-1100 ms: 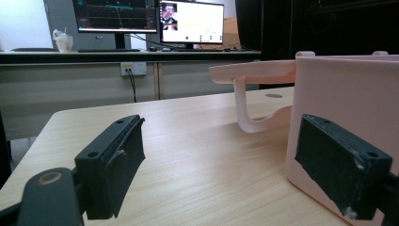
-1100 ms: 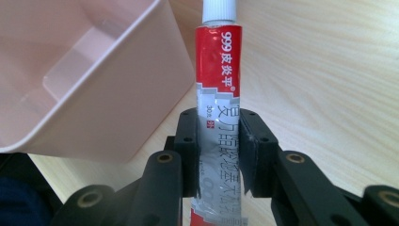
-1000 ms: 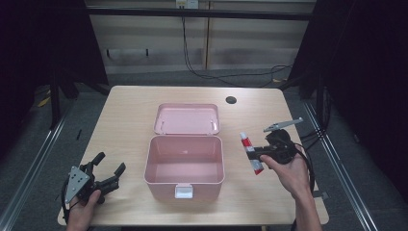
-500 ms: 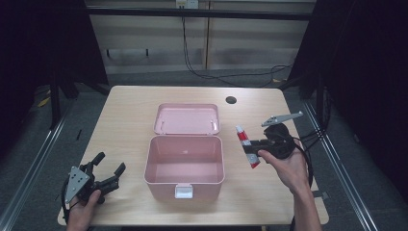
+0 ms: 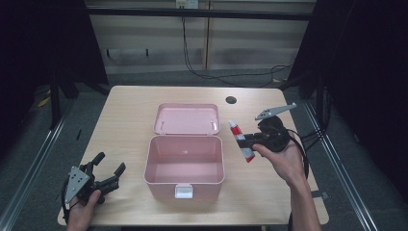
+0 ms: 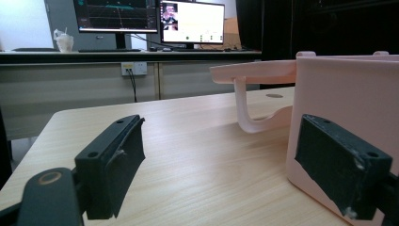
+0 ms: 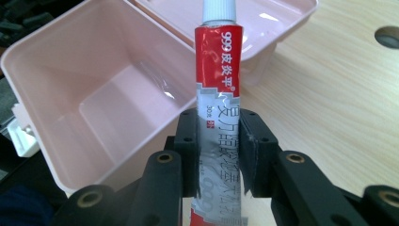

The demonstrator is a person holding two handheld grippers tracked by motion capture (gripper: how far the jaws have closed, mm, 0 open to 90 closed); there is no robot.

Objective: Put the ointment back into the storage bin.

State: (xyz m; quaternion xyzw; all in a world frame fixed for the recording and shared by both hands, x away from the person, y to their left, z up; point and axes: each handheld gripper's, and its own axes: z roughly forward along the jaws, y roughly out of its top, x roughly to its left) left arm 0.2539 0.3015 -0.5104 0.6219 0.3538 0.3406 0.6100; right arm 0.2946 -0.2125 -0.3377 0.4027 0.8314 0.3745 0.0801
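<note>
A: What does the right gripper (image 7: 217,150) have?

B: Its jaws are squeezed tight on a red and silver tube (image 7: 219,108). The tube sticks out past the jaws, with its white cap at the far end.

A: Where is the pink box (image 5: 184,163)?

B: It sits open on the desk (image 5: 130,120), just beside those jaws and a bit below them.

A: And the left gripper (image 5: 107,170)?

B: Its jaws are wide apart with nothing between them. The box wall is right by one of them
</note>
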